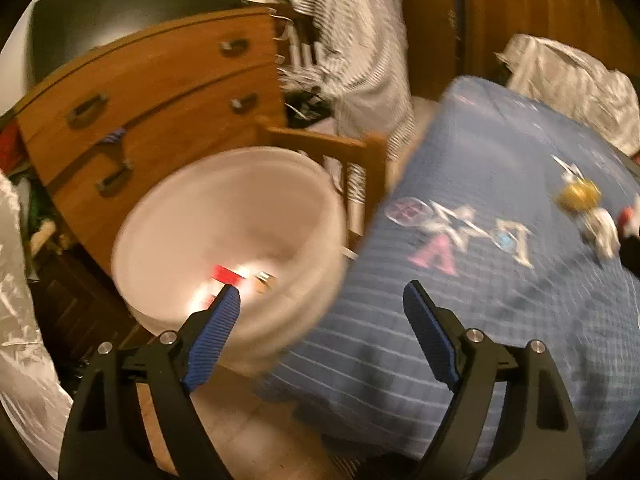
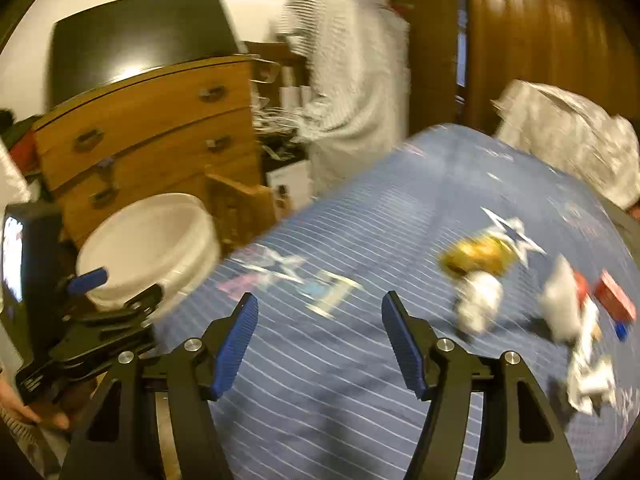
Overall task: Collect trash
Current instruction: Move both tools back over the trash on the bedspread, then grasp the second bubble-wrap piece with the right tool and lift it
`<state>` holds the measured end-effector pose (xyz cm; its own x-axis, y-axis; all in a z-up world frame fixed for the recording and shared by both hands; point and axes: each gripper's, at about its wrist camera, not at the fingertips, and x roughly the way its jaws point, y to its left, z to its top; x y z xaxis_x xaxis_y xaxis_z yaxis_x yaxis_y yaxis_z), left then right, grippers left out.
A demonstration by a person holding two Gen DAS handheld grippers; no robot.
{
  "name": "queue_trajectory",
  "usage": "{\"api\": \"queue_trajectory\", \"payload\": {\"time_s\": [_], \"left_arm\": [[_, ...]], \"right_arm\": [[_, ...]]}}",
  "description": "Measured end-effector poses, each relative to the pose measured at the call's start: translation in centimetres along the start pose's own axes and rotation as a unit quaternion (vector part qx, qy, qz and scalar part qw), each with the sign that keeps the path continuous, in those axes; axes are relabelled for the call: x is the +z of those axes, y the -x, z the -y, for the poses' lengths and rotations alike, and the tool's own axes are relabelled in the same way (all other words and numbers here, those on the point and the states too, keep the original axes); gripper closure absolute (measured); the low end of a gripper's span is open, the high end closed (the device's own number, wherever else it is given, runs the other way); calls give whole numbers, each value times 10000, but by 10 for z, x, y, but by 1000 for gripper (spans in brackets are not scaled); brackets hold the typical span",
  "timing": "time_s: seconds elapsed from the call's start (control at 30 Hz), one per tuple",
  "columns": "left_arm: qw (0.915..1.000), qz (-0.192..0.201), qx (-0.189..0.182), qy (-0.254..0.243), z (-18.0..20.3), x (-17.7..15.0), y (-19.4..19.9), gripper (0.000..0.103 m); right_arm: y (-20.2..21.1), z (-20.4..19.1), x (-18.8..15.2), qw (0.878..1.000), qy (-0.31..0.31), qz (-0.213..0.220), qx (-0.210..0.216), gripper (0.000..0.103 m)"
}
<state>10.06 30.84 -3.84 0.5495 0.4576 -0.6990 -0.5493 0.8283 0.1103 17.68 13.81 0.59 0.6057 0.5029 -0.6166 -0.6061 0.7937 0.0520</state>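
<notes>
A white bucket (image 1: pixel 224 208) stands on the floor beside the bed, with red and white trash (image 1: pixel 228 276) at its bottom. My left gripper (image 1: pixel 322 300) hangs open and empty above the bucket's near rim and the bed edge. Over the blue bedspread (image 2: pixel 360 380) my right gripper (image 2: pixel 318 312) is open with nothing between its fingers. Trash lies on the bed to its right: a gold wrapper (image 2: pixel 478 256), crumpled white paper (image 2: pixel 480 304), a red box (image 2: pixel 614 296) and white scraps (image 2: pixel 592 376). The bucket (image 2: pixel 148 248) and the left gripper's body (image 2: pixel 92 320) show at left in the right wrist view.
A wooden chest of drawers (image 1: pixel 152 92) stands behind the bucket, with a wooden chair (image 1: pixel 340 152) next to it. Striped clothing (image 1: pixel 360 40) hangs beyond. A crumpled pale sheet (image 1: pixel 572 76) lies at the bed's far end. A person's hand (image 2: pixel 24 408) holds the left gripper.
</notes>
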Motion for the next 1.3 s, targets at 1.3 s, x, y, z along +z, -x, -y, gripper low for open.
{"api": "queue_trajectory", "payload": {"time_s": [1.3], "left_arm": [[9931,-524,-578,-872,120,-47,2,12]], "right_arm": [[-24,126,-69,9714,1876,-196,-1439,60]]}}
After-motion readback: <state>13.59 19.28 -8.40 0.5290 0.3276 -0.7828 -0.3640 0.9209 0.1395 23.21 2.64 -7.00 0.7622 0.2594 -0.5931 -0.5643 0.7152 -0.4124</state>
